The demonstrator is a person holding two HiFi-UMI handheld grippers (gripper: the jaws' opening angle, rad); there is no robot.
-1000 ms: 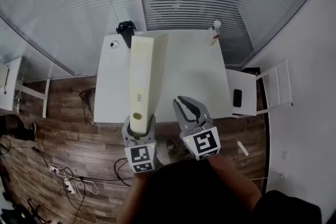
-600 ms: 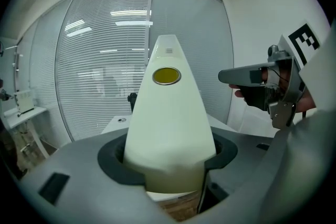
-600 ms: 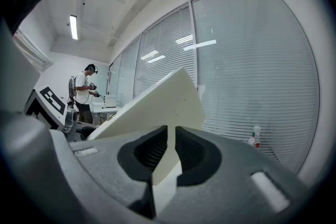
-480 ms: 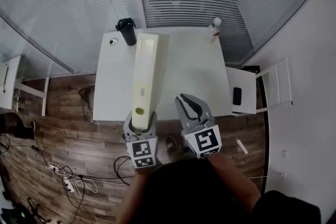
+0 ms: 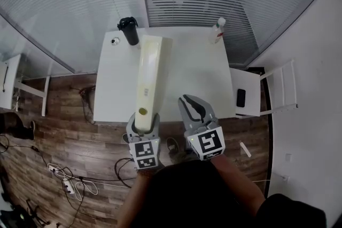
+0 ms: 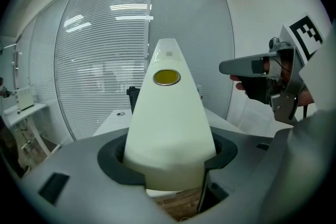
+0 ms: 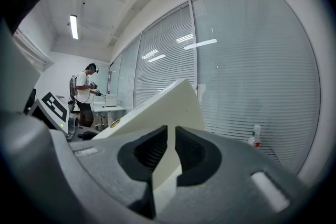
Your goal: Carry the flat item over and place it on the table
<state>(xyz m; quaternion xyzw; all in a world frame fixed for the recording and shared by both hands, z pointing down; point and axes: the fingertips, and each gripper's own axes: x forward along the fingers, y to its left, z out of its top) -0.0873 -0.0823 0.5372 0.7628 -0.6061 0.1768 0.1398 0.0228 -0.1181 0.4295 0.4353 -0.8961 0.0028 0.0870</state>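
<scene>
- The left hand-held gripper is clamped on the near end of a long, cream-coloured binder; its own view shows the spine wedged between the two jaws, yellow finger-hole facing up.
- The binder reaches away from the person, over the white bench. Its near end juts past the bench's front edge and its far end lies close to a black cup at the back left corner.
- From where I stand I cannot tell whether the far end touches the bench top or hangs just above it.
- The right hand-held gripper is just beside the binder, on its right and apart from it. Its jaws are drawn together to a thin slit with nothing in it.
- A small spray bottle stands at the bench's back right corner, well apart from the binder.
- A low white side table stands against the bench's right side, with a dark phone lying on it.
- Cables trail over the wooden floor at the left.
- In the right gripper view, another person stands far back by the blinds.
</scene>
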